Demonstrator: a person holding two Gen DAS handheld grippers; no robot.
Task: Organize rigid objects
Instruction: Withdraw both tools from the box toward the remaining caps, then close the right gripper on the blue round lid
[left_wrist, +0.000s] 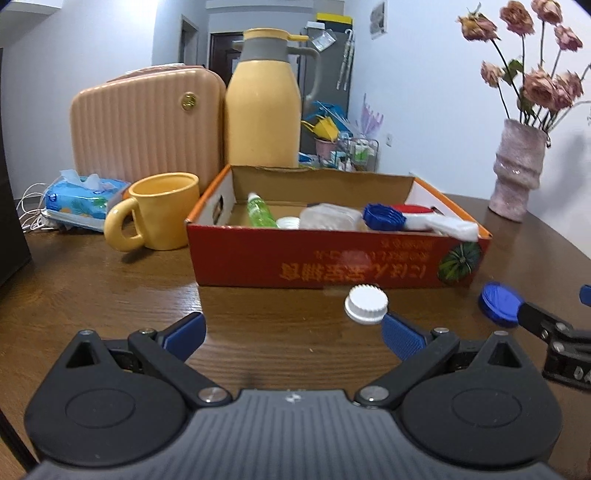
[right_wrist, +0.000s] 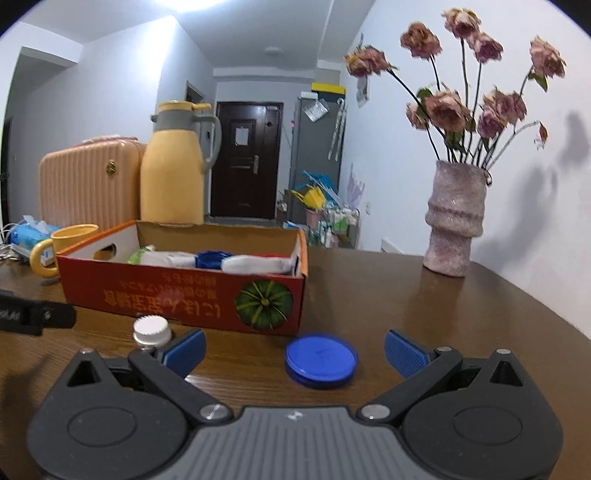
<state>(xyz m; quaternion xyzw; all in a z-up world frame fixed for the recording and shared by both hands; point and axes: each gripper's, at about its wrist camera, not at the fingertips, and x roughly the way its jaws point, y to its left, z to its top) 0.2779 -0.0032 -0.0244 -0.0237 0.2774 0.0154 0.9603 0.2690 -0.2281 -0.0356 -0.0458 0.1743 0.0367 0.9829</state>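
Fingers (left_wrist: 184, 334) of the left gripper (left_wrist: 293, 338) are spread wide and empty; a white cap (left_wrist: 366, 304) lies on the counter (left_wrist: 110, 295) before the red box (left_wrist: 332, 258). Right gripper (right_wrist: 293, 352) is likewise released, a blue lid (right_wrist: 320, 360) between its fingers (right_wrist: 404, 352), untouched.

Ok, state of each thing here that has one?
left gripper: open, empty
right gripper: open, blue lid between its fingers, not gripped
blue lid: flat on table
white cap: loose on table
cardboard box: open, partly filled
yellow mug: upright
thermos: upright, closed
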